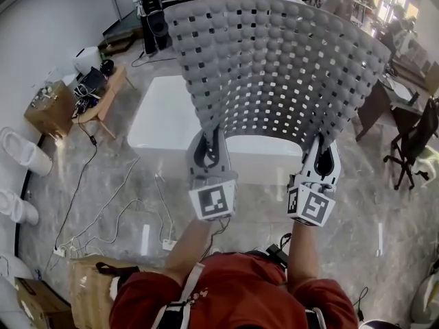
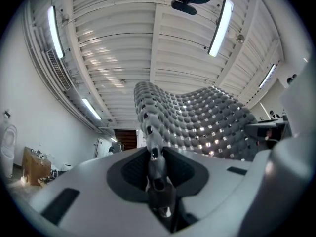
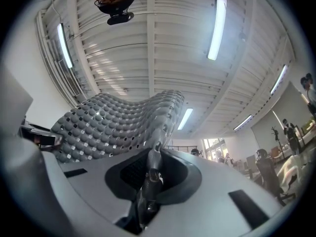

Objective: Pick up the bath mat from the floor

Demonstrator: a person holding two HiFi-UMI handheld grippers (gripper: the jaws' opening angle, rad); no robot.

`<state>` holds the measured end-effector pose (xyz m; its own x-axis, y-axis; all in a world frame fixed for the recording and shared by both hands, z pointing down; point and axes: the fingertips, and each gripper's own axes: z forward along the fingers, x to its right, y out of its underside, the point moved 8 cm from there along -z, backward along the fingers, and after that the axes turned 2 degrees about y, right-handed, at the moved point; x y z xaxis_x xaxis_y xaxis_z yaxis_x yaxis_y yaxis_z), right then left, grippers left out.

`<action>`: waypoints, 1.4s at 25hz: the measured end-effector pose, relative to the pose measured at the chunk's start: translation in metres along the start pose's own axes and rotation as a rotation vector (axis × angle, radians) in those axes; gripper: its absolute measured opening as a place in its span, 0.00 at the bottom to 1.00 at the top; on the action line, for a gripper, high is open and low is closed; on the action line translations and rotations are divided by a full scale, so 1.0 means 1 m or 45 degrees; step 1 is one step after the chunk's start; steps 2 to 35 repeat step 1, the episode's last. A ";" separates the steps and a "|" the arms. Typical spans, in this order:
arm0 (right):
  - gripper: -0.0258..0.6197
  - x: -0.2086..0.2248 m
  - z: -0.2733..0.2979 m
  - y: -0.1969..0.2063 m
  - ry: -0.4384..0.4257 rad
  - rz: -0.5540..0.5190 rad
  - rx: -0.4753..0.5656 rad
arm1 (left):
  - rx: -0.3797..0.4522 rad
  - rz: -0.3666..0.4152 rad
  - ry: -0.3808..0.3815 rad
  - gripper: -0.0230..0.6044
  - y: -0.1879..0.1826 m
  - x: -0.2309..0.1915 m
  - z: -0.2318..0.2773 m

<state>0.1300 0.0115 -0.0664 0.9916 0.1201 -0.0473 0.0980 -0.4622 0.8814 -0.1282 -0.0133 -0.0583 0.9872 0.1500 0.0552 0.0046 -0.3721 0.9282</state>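
Note:
A grey bath mat point(image 1: 274, 67) with round bumps and square holes is held up in the air, spread wide and curved in front of me. My left gripper point(image 1: 208, 149) is shut on its near left corner. My right gripper point(image 1: 321, 157) is shut on its near right corner. In the left gripper view the bath mat point(image 2: 197, 122) rises from the left gripper point(image 2: 154, 157) toward the ceiling. In the right gripper view the bath mat point(image 3: 123, 122) stretches left from the right gripper point(image 3: 154, 167). Both jaw pairs pinch the mat's edge.
Below the mat lies a white bathtub point(image 1: 164, 122) on the marble floor. Cables point(image 1: 103, 211) run across the floor at left. A small wooden table point(image 1: 103, 94) and cardboard boxes point(image 1: 51, 108) stand at left, toilets point(image 1: 24, 153) along the left wall. Desks and an office chair point(image 1: 411, 149) are at right.

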 end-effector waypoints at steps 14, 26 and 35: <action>0.12 -0.001 0.002 0.000 0.003 -0.005 0.002 | -0.003 0.003 0.003 0.17 0.001 -0.002 0.002; 0.12 -0.001 0.002 0.000 0.003 -0.005 0.002 | -0.003 0.003 0.003 0.17 0.001 -0.002 0.002; 0.12 -0.001 0.002 0.000 0.003 -0.005 0.002 | -0.003 0.003 0.003 0.17 0.001 -0.002 0.002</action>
